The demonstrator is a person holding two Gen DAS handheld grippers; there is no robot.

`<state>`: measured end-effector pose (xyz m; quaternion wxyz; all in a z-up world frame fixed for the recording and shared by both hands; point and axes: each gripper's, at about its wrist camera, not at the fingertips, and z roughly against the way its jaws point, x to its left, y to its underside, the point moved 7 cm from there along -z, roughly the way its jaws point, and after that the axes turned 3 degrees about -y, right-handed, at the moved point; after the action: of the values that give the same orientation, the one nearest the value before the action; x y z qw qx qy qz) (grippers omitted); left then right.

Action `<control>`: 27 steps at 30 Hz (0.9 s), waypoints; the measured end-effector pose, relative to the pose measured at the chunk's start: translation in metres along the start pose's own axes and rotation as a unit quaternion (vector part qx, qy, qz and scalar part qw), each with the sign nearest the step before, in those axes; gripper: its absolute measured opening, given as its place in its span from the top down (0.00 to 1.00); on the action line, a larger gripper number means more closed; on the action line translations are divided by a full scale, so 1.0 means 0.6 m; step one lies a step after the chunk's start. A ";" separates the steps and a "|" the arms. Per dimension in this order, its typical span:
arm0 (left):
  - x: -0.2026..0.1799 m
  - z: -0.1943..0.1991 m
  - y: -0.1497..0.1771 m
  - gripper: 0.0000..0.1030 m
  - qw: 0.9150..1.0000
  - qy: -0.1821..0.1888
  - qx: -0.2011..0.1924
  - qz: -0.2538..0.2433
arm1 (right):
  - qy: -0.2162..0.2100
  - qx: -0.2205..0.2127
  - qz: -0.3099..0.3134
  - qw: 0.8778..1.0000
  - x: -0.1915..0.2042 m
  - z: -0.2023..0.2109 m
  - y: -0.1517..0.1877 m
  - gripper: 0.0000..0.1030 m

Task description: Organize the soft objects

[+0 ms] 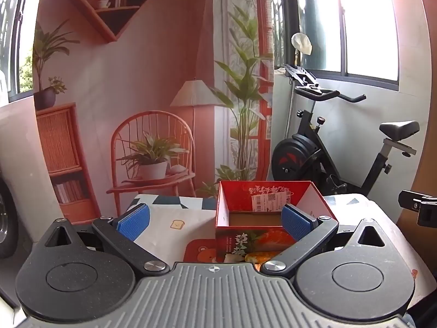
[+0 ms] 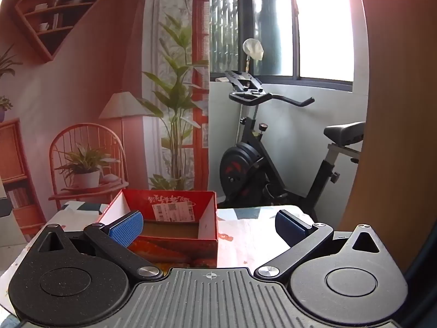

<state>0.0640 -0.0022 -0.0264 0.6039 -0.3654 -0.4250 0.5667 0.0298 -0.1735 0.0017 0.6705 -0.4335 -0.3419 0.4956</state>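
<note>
Behind the table [image 1: 169,218] hangs a printed backdrop [image 1: 131,82] of a rattan chair, shelves and potted plants; right of the box [image 1: 262,218] an exercise bike [image 1: 327,147] stands under a window. A patterned cloth covers the table, with pale, dark blue and toast-print patches and a red bear mat just left of the box.

Left gripper [image 1: 215,220] stands at its widest, nothing between its blue ribbed pads; its right pad overlaps the box's right wall in view, though whether it touches I cannot tell. Right gripper [image 2: 210,225] is equally wide and empty, its left pad over the box's [image 2: 169,227] left front corner, its right pad over bare cloth right of the box.

That box is red printed cardboard, open-topped, with straight thin walls, a brown floor and a white label on the inside of its back wall. It looks empty, so probably light, stiff along its edges yet easy to crush or slide.

No soft object shows in either view, so where they lie I cannot say; such things would likely squash, best pinched mid-body
</note>
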 end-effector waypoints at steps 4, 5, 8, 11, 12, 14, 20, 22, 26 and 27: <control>-0.002 -0.008 0.009 0.00 1.000 0.005 0.012 0.001 | -0.002 0.002 -0.002 1.000 0.001 0.000 0.001 0.00; 0.002 -0.014 0.011 0.00 1.000 0.010 0.015 0.013 | -0.002 0.002 -0.002 1.000 0.000 0.000 0.001 0.00; 0.004 -0.020 0.002 0.00 1.000 0.008 0.017 0.011 | 0.000 0.003 -0.001 1.000 0.001 0.000 0.001 0.00; 0.004 -0.011 0.000 0.00 1.000 0.010 0.009 0.006 | 0.000 0.002 0.001 1.000 0.002 0.000 0.001 0.00; 0.002 -0.007 0.000 0.00 1.000 0.009 0.007 0.005 | -0.001 0.002 0.001 1.000 0.003 0.000 0.001 0.00; 0.002 -0.006 0.001 0.00 1.000 0.010 0.006 0.005 | -0.001 0.003 0.001 1.000 0.002 0.000 0.001 0.00; 0.003 -0.006 0.001 0.00 1.000 0.010 0.006 0.006 | -0.001 0.004 0.001 1.000 0.001 0.000 0.002 0.00; 0.004 -0.006 0.000 0.00 1.000 0.010 0.006 0.006 | -0.001 0.004 0.000 1.000 0.001 0.001 0.002 0.00; 0.006 -0.008 0.001 0.00 1.000 0.009 0.008 0.008 | -0.002 0.004 0.000 1.000 -0.001 0.000 0.002 0.00; 0.007 -0.008 0.000 0.00 1.000 0.009 0.008 0.008 | -0.002 0.004 0.000 1.000 -0.001 0.000 0.002 0.00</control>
<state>0.0683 0.0021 -0.0277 0.6060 -0.3689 -0.4119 0.5718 0.0294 -0.1739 0.0005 0.6716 -0.4298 -0.3407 0.4981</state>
